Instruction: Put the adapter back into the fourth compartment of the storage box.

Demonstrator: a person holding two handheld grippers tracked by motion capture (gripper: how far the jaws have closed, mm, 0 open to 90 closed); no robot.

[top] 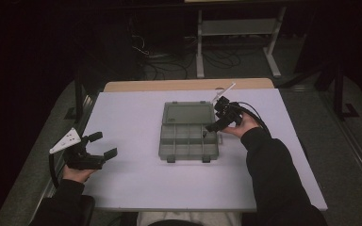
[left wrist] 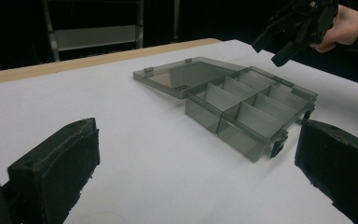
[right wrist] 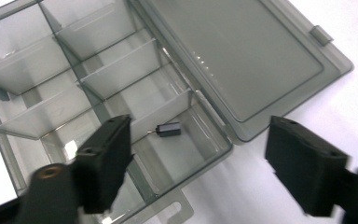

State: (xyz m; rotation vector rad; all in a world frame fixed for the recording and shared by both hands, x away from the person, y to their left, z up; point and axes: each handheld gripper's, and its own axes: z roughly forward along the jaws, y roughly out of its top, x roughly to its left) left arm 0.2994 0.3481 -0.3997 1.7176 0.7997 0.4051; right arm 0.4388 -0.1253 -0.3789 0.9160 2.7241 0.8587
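A small dark part (right wrist: 168,129) lay loose in a corner compartment of the open box (top: 188,149) on the table (top: 132,188), beneath the right gripper (right wrist: 198,163), whose fingers were spread, while the left gripper (top: 102,144) rested well apart, fingers also spread.

Organizer box (right wrist: 121,84) cut off at left edge; small dark part (right wrist: 168,129) too small to identify.
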